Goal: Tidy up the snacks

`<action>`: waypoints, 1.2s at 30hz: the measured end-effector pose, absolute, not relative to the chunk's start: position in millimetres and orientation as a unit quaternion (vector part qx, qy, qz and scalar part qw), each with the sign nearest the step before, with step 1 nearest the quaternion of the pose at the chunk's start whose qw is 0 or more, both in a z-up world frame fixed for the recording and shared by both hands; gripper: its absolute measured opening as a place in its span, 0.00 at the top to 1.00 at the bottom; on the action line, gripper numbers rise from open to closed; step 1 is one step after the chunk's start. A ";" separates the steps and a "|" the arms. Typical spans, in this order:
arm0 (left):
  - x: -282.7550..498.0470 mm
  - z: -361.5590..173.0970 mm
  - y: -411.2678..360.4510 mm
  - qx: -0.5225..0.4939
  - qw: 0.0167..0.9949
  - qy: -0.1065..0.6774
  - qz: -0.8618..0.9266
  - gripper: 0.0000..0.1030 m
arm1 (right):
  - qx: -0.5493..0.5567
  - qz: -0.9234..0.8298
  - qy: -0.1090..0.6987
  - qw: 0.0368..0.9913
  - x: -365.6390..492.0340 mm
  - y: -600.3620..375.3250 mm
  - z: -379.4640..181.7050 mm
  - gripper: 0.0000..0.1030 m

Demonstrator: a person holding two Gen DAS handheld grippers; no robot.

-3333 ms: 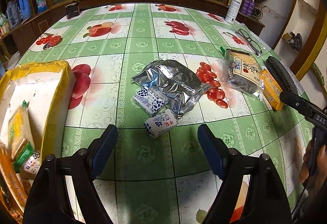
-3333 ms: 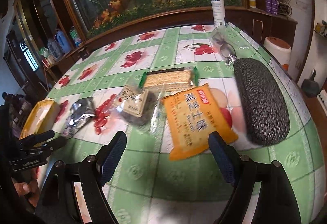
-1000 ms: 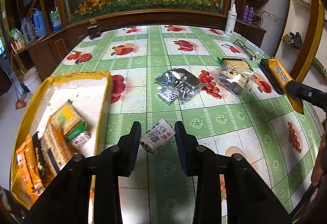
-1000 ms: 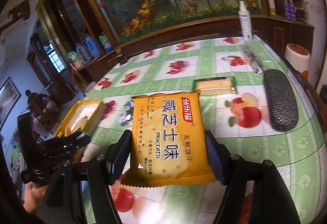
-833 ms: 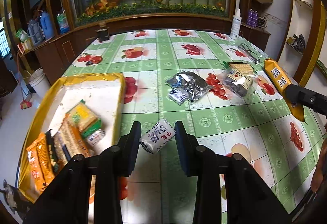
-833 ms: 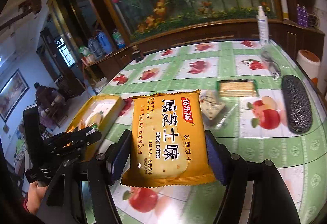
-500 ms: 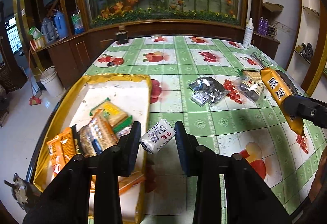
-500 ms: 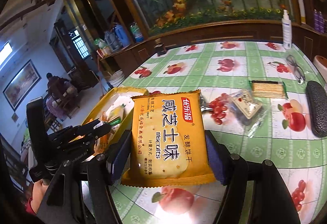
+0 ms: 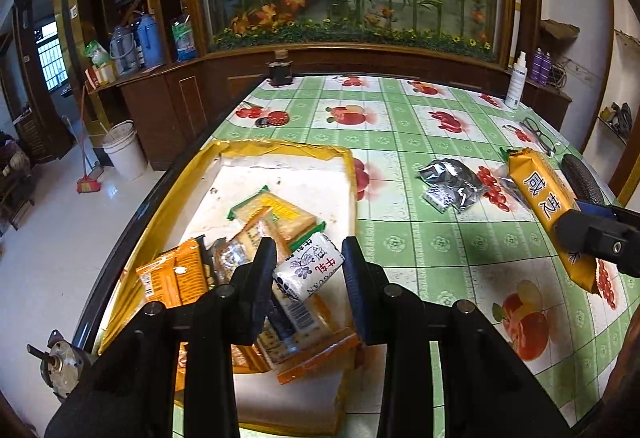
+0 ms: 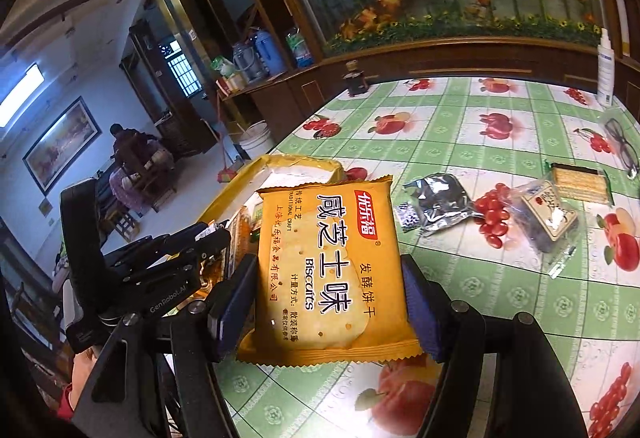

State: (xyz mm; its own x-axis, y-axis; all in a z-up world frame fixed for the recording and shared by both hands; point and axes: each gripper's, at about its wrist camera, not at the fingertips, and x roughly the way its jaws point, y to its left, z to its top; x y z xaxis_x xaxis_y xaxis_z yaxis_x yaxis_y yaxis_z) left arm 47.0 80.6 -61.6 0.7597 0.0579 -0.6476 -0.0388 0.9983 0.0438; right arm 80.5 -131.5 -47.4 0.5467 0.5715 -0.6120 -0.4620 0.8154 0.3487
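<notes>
My left gripper (image 9: 310,264) is shut on a small white candy packet (image 9: 308,271) and holds it above the yellow-rimmed tray (image 9: 280,148), which holds several snack packs. My right gripper (image 10: 330,296) is shut on an orange biscuit packet (image 10: 328,266), held above the table to the right of the tray (image 10: 298,162); it also shows in the left wrist view (image 9: 548,206). A silver foil pouch (image 9: 454,176) and a small blue-white packet (image 9: 437,195) lie on the tablecloth. A clear-wrapped snack (image 10: 550,214) and a cracker pack (image 10: 580,180) lie farther right.
A black glasses case (image 9: 582,180), eyeglasses (image 10: 622,148) and a white spray bottle (image 10: 606,68) are at the table's right side. A dark small jar (image 9: 280,70) stands at the far edge. The table's left edge drops to the floor beside the tray.
Both grippers swung left with their packets. The left gripper now hangs over the tray; the right gripper has come closer to the tray.
</notes>
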 end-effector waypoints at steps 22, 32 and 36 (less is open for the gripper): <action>55.1 -72.5 130.8 -0.019 0.931 0.361 0.057 0.69 | 0.064 0.349 0.396 0.847 115.4 -56.2 -63.7 0.32; 83.6 -76.1 147.6 -0.019 0.926 0.370 0.071 0.69 | 0.060 0.348 0.408 0.842 184.4 8.5 -85.2 0.32; 97.8 -81.5 154.7 -0.015 0.922 0.379 0.082 0.69 | 0.061 0.342 0.419 0.839 203.8 22.5 -98.7 0.32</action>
State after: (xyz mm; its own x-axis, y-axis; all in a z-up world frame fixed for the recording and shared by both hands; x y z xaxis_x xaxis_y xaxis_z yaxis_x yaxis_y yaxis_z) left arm 97.8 154.7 -81.5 0.6992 0.1408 -0.7009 -0.1628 0.9860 0.0356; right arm 203.8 22.5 -98.7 0.4153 0.6252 -0.6608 -0.5224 0.7586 0.3894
